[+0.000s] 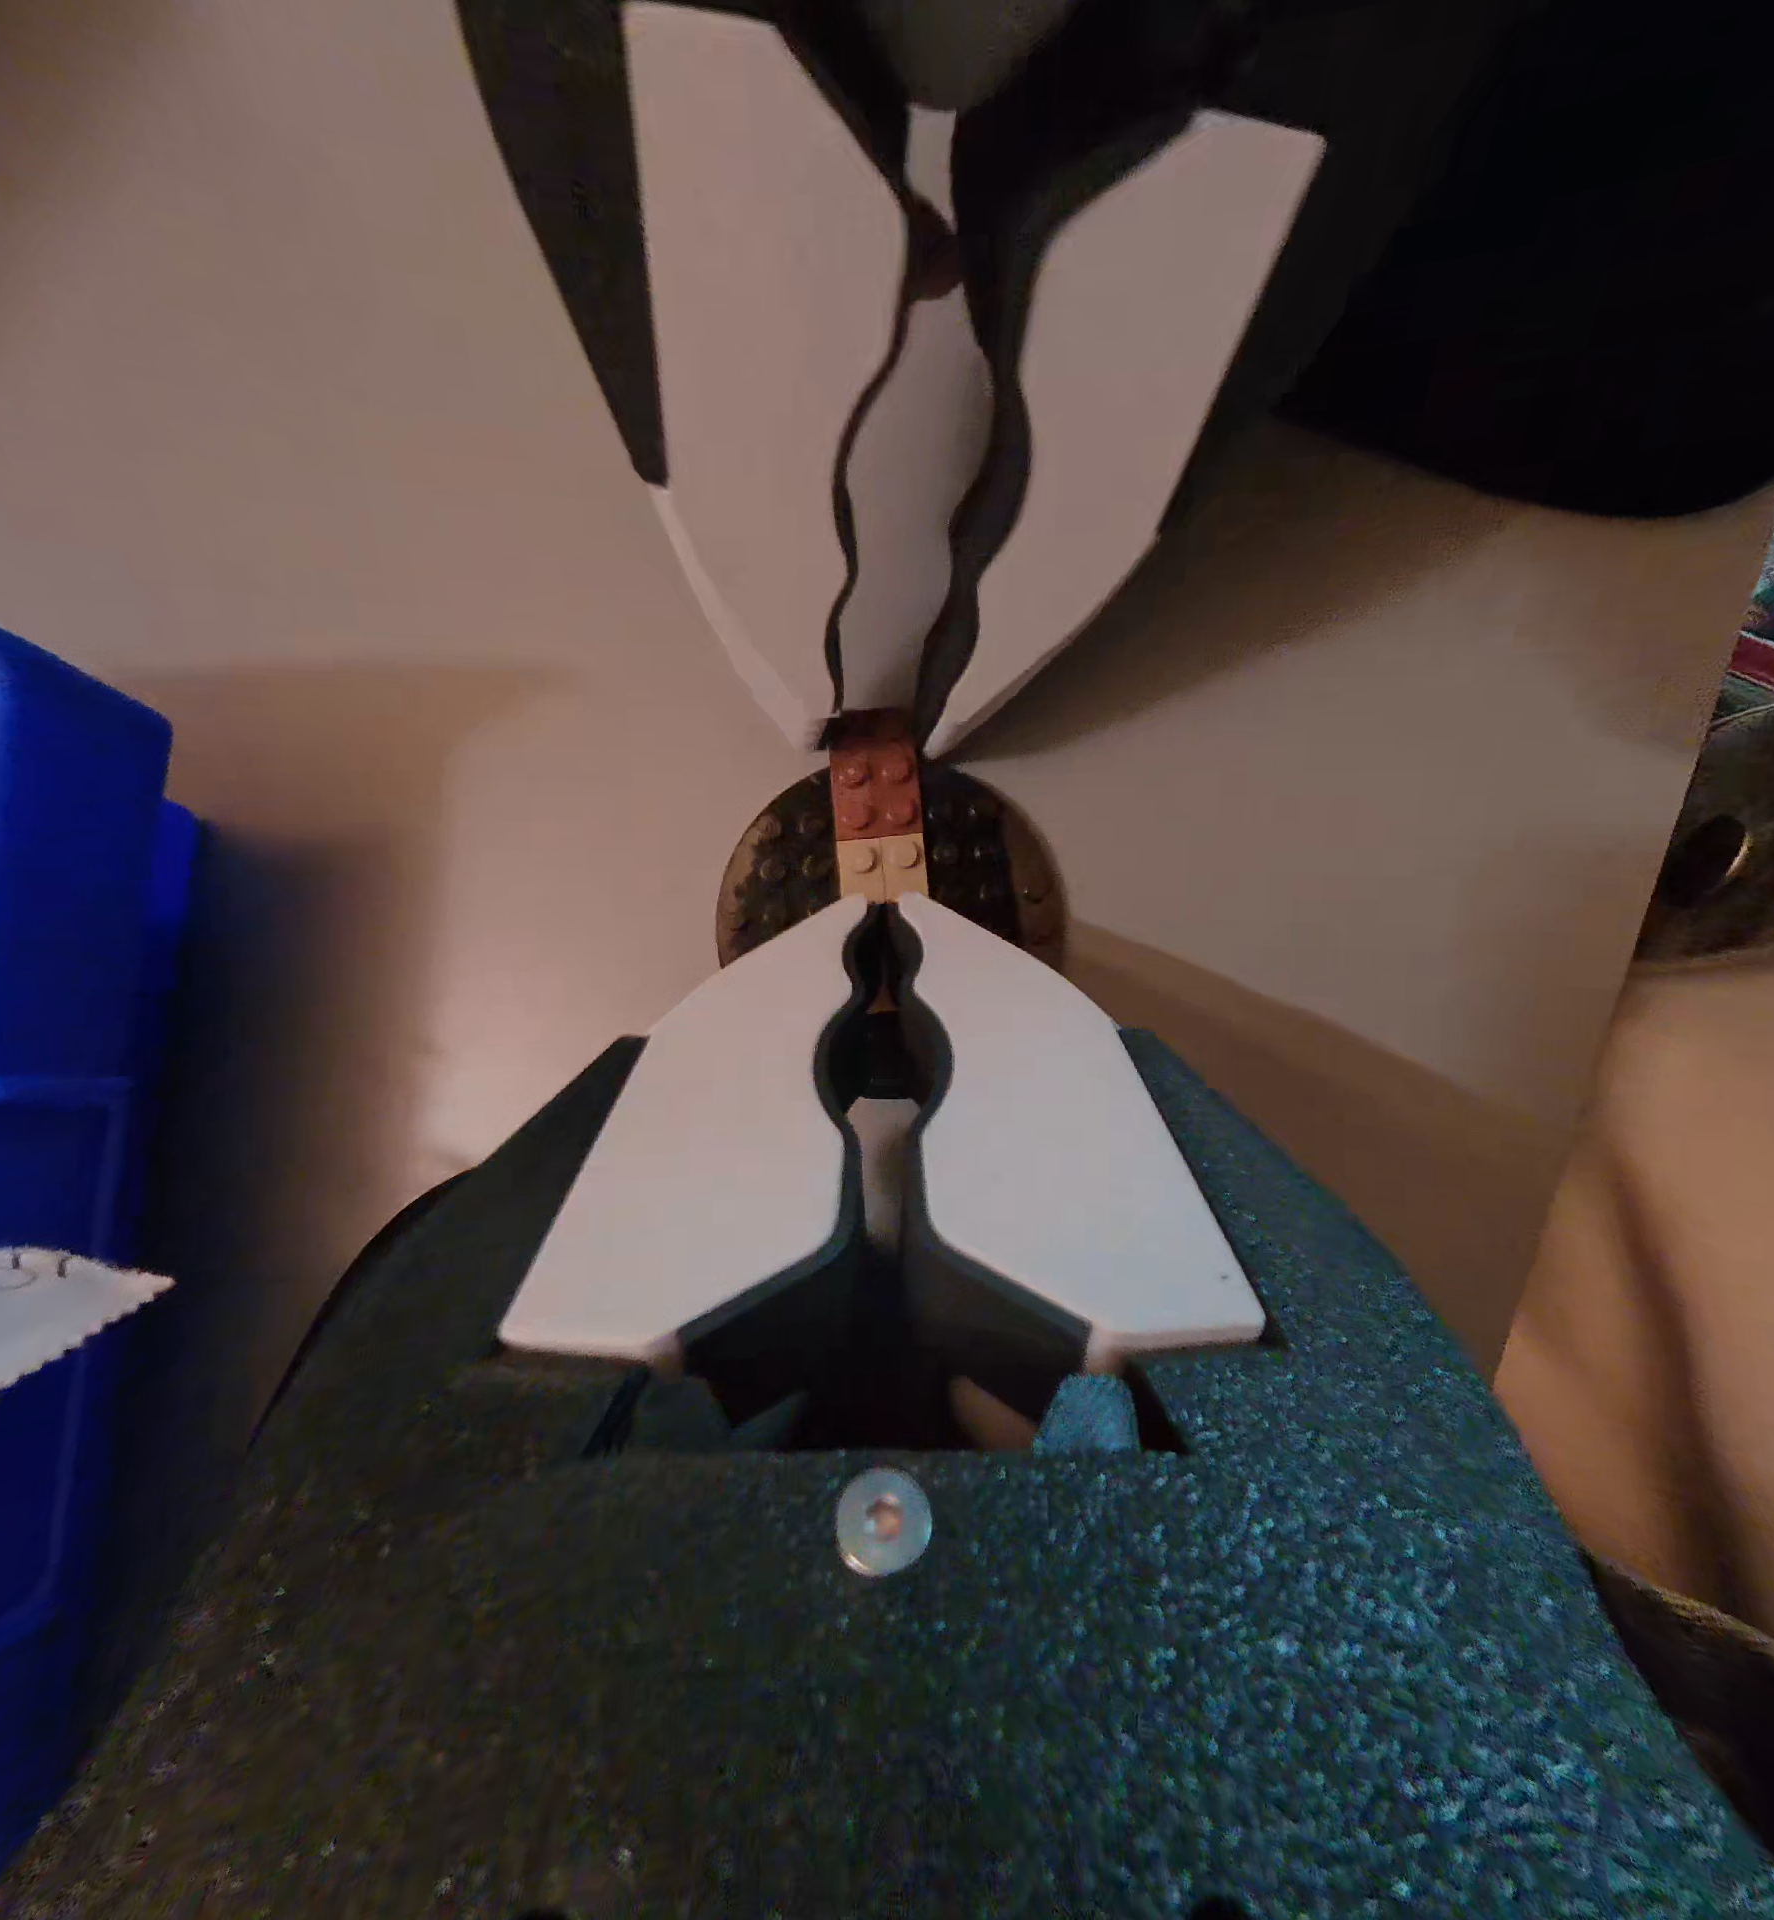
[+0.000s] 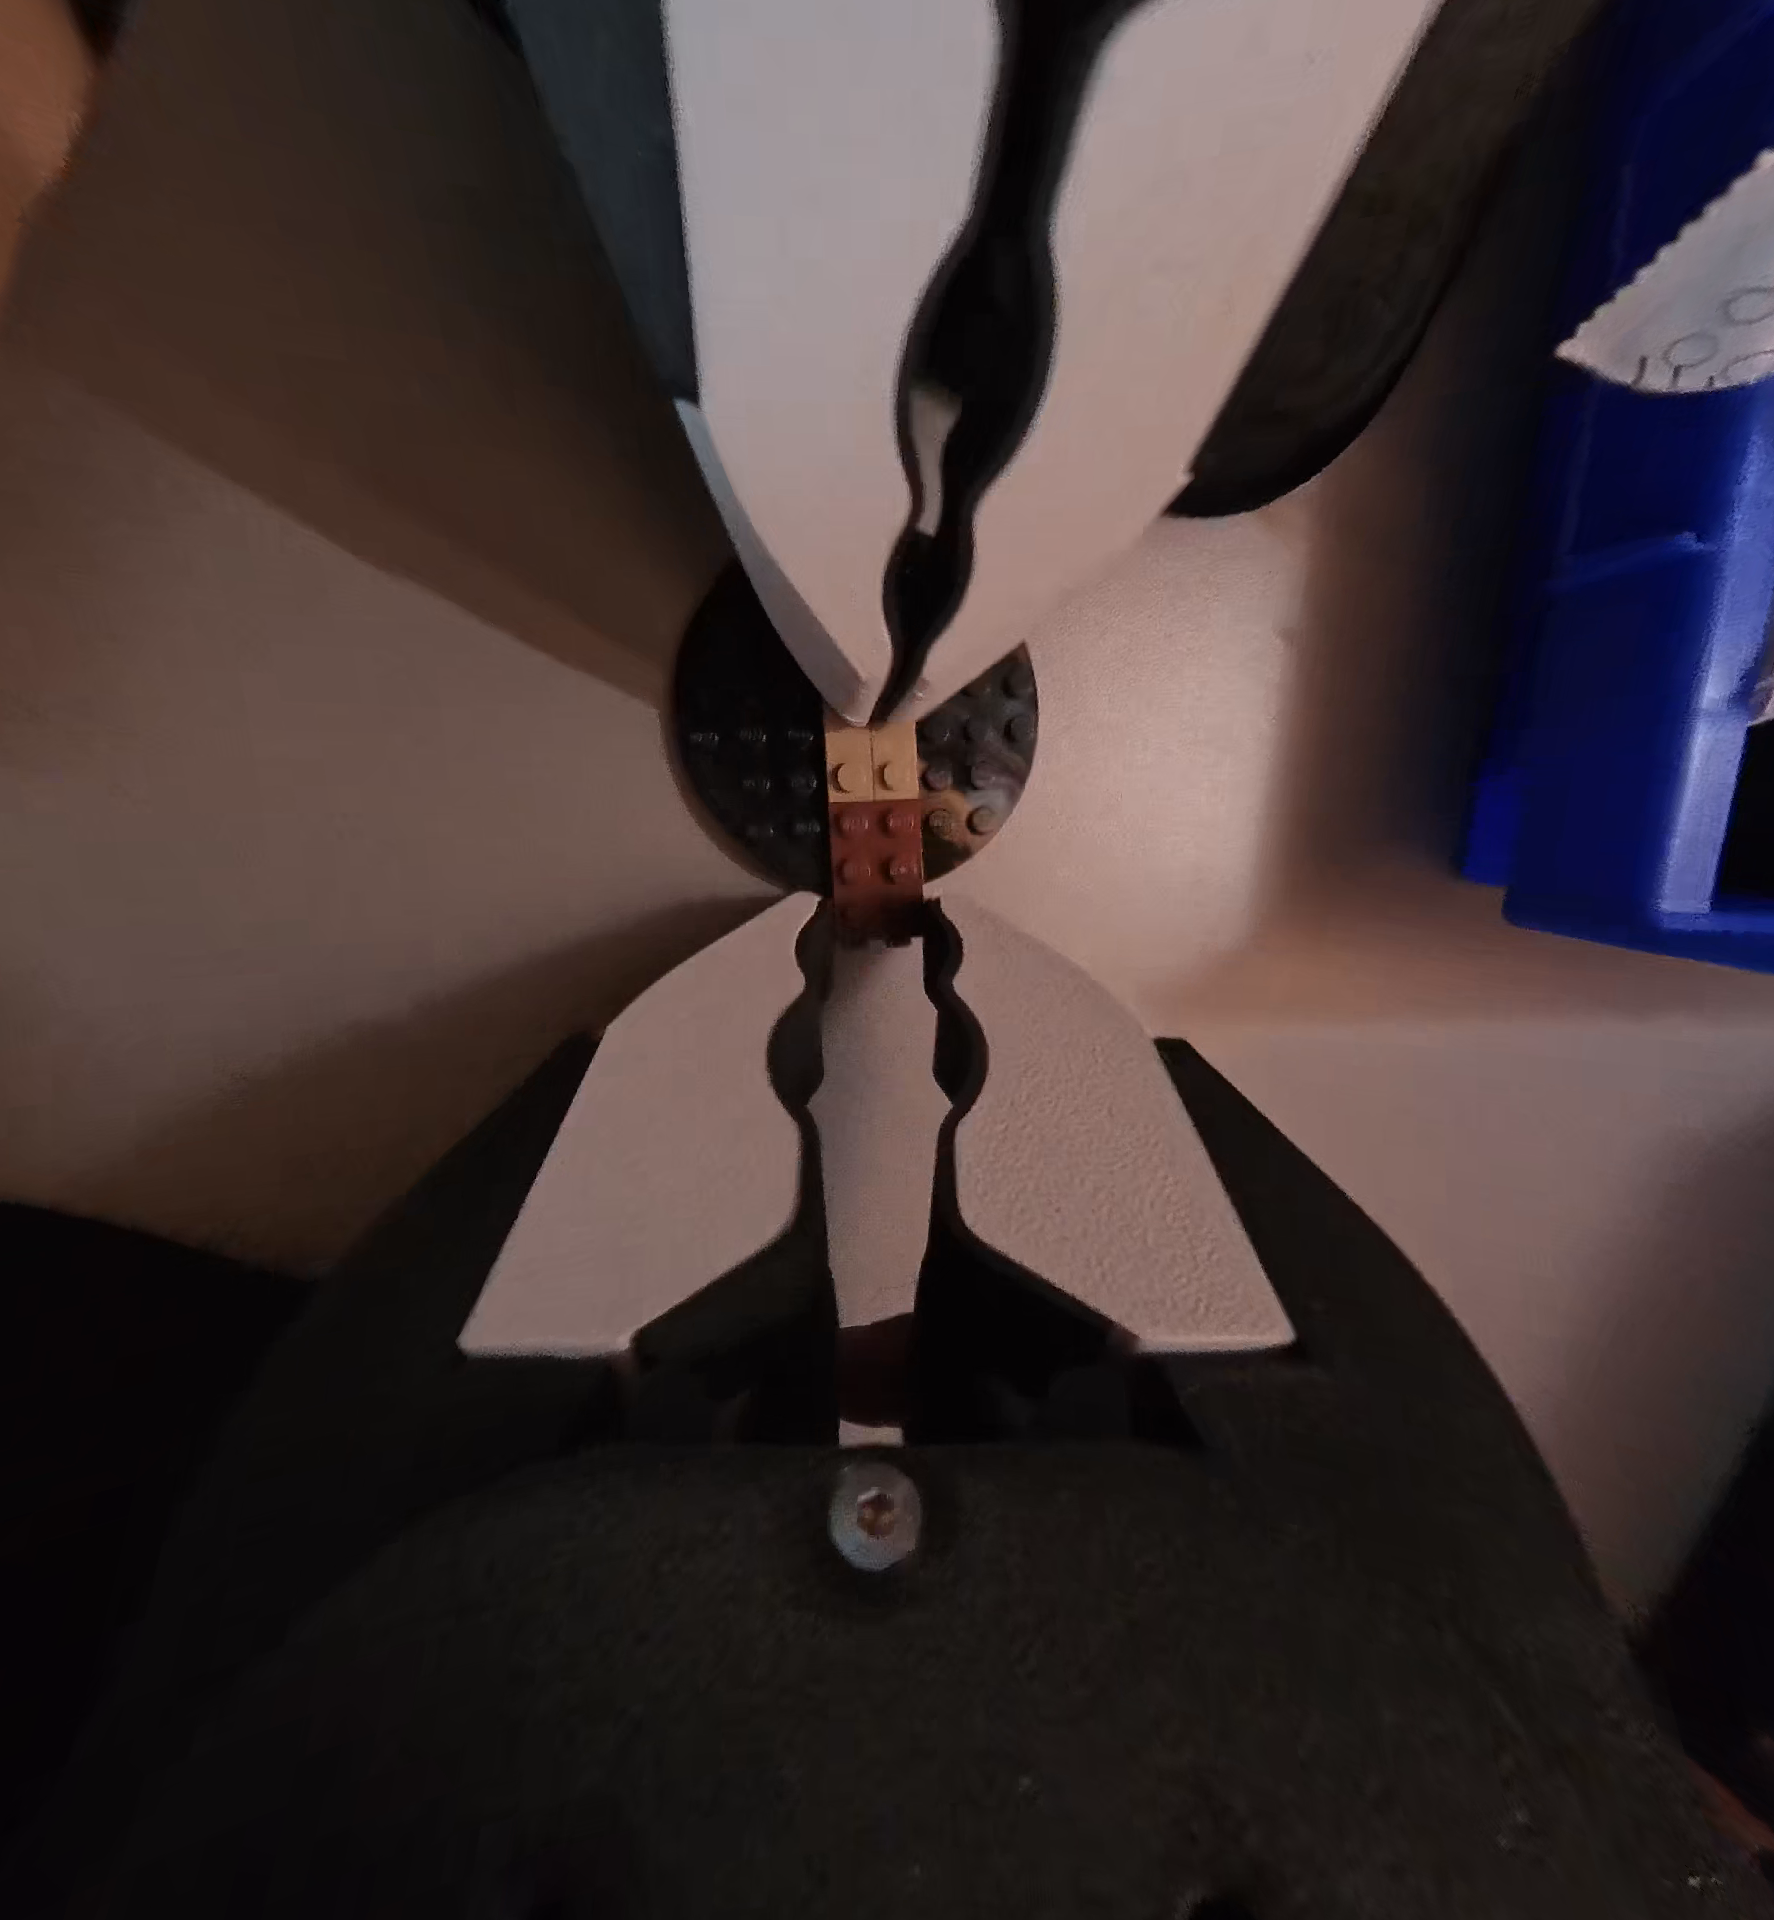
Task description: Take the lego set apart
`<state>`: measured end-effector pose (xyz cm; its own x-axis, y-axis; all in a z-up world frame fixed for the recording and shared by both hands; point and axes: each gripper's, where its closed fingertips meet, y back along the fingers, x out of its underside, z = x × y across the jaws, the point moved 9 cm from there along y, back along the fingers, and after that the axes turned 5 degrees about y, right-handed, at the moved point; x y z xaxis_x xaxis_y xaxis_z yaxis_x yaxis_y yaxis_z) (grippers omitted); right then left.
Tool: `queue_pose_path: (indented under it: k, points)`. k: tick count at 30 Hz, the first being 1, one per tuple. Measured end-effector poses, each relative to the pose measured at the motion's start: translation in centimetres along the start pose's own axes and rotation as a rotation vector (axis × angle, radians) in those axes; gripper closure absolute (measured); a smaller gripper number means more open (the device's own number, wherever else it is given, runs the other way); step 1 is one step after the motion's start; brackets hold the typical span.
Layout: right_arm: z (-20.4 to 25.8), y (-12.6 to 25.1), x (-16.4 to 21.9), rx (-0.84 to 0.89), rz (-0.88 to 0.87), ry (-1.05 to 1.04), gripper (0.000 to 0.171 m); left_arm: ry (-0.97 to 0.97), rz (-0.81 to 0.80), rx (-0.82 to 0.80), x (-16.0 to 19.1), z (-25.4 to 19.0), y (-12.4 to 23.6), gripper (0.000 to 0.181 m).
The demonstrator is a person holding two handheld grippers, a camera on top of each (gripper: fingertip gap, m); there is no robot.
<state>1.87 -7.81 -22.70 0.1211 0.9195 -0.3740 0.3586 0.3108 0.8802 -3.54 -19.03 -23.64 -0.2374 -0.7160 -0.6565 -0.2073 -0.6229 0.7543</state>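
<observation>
A round dark studded plate (image 1: 976, 862) lies on the pale table. It carries a brown brick (image 1: 875, 790) with two tan bricks (image 1: 883, 860) beside it. My left gripper (image 1: 883, 906) is shut, with its tips together at the near edge of the tan bricks and nothing between the pads. The right wrist view shows it coming from above (image 2: 878, 715) onto the tan bricks (image 2: 870, 764). My right gripper (image 2: 878, 920) is shut on the brown brick (image 2: 878, 847), one pad on each side. It shows from above in the left wrist view (image 1: 872, 727). The plate (image 2: 748, 769) lies flat.
A blue bin (image 1: 31, 1039) stands left of the plate in the left wrist view, with a white paper slip (image 1: 31, 1320) on it. The bin (image 2: 1641, 623) is at the right in the right wrist view. A dark shape (image 1: 1589, 260) is at the upper right. Left and right tips are no more than a few centimetres apart. The dark shape (image 1: 1589, 260) lies around 12 cm away from my right fingertips.
</observation>
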Motion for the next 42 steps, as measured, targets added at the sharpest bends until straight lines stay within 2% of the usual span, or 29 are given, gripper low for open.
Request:
queue_pose_path:
  k: [6,7,9,10,13,15,17,21,24,26,27,31,34,37,40,42]
  points:
    - [1.7,-0.1,-2.0,0.177,0.257,0.221,0.157,0.009,0.017,0.003,-0.4,0.0,-0.3,0.181]
    - [2.1,-0.1,-2.3,0.226,0.289,0.282,0.167,0.017,0.012,-0.003,-0.4,0.1,-0.3,0.181]
    - [2.7,0.2,-3.0,0.321,0.289,0.348,0.171,0.032,-0.007,0.000,-0.2,0.3,-0.3,0.181]
    - [2.8,0.5,-3.2,0.329,0.245,0.311,0.171,0.039,-0.017,0.008,-0.1,0.3,-0.2,0.181]
    - [2.2,1.2,-1.9,0.263,0.086,0.103,0.171,0.007,-0.026,0.041,0.1,0.0,-0.1,0.181]
    - [1.4,1.2,-0.3,0.125,-0.051,-0.066,0.143,-0.032,-0.022,0.092,0.3,-0.3,-0.1,0.181]
    - [0.5,1.1,0.6,-0.029,-0.147,-0.171,0.130,-0.046,-0.015,0.125,0.3,-0.4,-0.2,0.181]
    - [-1.4,0.3,1.9,-0.056,-0.144,-0.143,0.136,-0.044,-0.029,0.117,0.2,-0.3,0.1,0.181]
    - [-2.0,-0.9,1.8,-0.142,-0.151,-0.138,0.138,-0.046,-0.053,0.097,-0.1,-0.1,0.5,0.181]
    - [-2.0,-1.2,1.5,-0.179,-0.176,-0.131,0.155,-0.047,-0.017,0.061,0.1,0.3,0.2,0.179]
    - [-2.0,-1.3,1.4,-0.181,-0.173,-0.138,0.155,-0.046,-0.006,0.046,0.1,0.4,0.0,0.178]
    - [-1.0,-0.8,0.4,-0.020,-0.033,-0.026,0.155,-0.021,-0.012,0.036,0.0,0.3,0.0,0.181]
    - [0.6,-0.6,-1.1,0.166,0.153,0.152,0.154,0.017,-0.036,0.054,-0.1,0.3,0.1,0.181]
    - [1.9,-0.9,-1.9,0.347,0.264,0.315,0.154,0.062,-0.060,0.089,-0.1,0.6,0.3,0.181]
    - [2.7,-1.2,-2.2,0.467,0.307,0.385,0.153,0.085,-0.073,0.110,-0.1,0.7,0.4,0.181]
    - [2.9,-1.0,-2.1,0.493,0.272,0.332,0.154,0.079,-0.084,0.113,-0.1,0.7,0.4,0.181]
